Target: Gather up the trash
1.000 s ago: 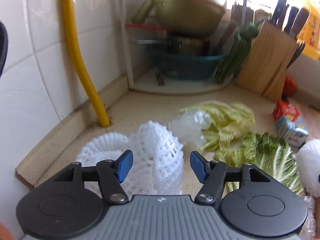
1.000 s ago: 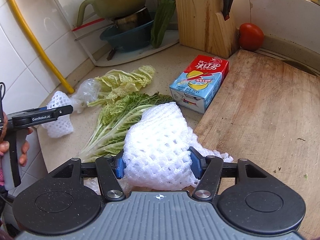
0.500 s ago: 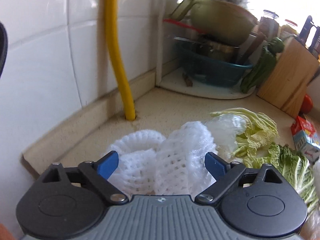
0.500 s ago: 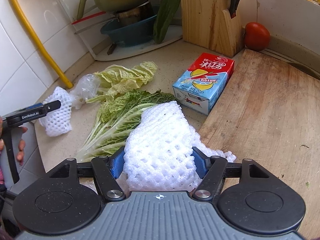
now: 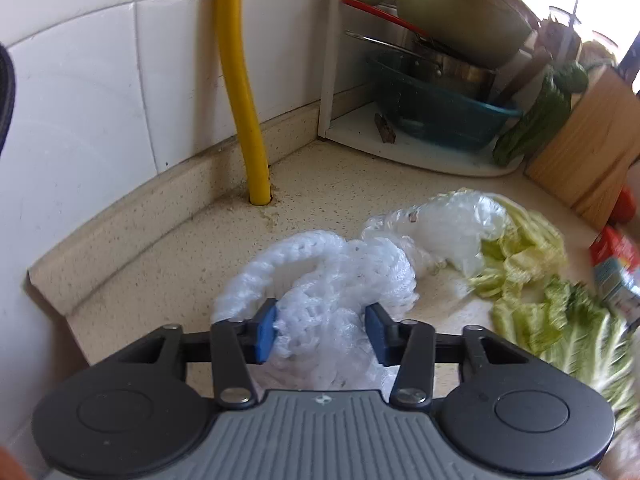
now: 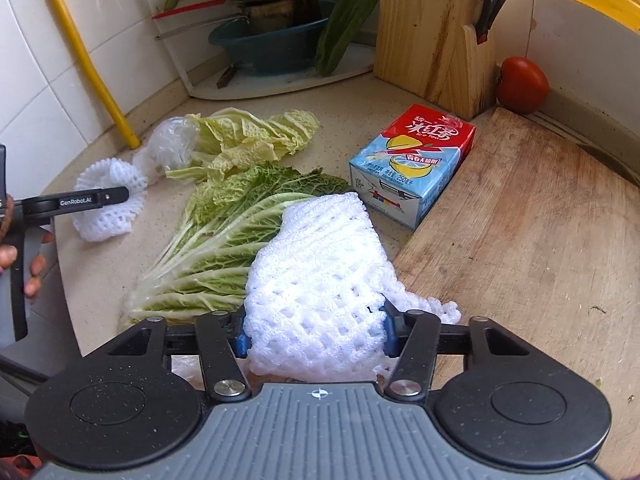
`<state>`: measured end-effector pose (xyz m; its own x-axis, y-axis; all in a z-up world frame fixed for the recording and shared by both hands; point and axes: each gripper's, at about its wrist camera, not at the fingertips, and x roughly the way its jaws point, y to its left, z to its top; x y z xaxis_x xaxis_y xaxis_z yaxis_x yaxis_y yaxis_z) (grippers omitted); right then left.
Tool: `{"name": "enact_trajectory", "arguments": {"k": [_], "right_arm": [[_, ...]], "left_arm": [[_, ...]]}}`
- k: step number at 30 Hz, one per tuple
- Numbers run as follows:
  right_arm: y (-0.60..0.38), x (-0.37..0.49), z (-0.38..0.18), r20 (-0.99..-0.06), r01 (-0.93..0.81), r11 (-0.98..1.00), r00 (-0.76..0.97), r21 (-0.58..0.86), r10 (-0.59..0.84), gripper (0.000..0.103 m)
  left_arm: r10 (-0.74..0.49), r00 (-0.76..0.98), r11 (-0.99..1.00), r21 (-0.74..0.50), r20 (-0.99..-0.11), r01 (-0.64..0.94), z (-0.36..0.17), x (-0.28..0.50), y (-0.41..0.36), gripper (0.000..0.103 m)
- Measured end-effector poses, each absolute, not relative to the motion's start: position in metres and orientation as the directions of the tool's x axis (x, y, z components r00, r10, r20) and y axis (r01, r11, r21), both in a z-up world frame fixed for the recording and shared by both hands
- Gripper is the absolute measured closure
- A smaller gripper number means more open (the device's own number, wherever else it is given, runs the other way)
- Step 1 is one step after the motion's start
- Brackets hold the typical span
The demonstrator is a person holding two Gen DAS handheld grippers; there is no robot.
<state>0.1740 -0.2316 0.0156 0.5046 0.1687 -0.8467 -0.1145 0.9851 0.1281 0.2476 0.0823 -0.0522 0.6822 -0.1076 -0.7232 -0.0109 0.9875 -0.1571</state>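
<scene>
In the left wrist view my left gripper (image 5: 320,332) has a crumpled white foam net (image 5: 328,276) between its blue pads. The jaws are closing and both pads press into the net, which lies on the counter near the wall. The right wrist view shows that same net (image 6: 108,200) with the left gripper (image 6: 116,196) over it. My right gripper (image 6: 314,332) is closing on a second, larger foam net (image 6: 320,264) and squeezes it between its pads. That net lies over green leaves (image 6: 224,240) at the edge of the cutting board (image 6: 540,240).
A clear plastic bag (image 5: 448,224) and pale cabbage leaves (image 6: 248,140) lie past the left net. A drink carton (image 6: 412,164) lies beside the board. A yellow hose (image 5: 244,100), a dish rack with a basin (image 5: 440,116), a knife block (image 6: 432,28) and a tomato (image 6: 522,86) stand along the wall.
My left gripper came down closer to its foam net, spread its jaws wide, then closed them onto the net. The right jaws narrowed on the larger net; that hand barely moved.
</scene>
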Motion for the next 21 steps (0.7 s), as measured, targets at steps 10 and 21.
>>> {"name": "enact_trajectory", "arguments": {"k": [10, 21], "right_arm": [[-0.255, 0.174, 0.035, -0.789, -0.088, 0.948, 0.534, 0.304, 0.303, 0.05], [-0.242, 0.186, 0.049, -0.722, -0.202, 0.904, 0.546, 0.377, 0.424, 0.05]], "left_arm": [[-0.237, 0.717, 0.955, -0.292, -0.655, 0.049, -0.016, 0.218, 0.071, 0.067], [-0.229, 0.752, 0.951, -0.307, -0.619, 0.037, 0.009, 0.19, 0.064, 0.066]]}}
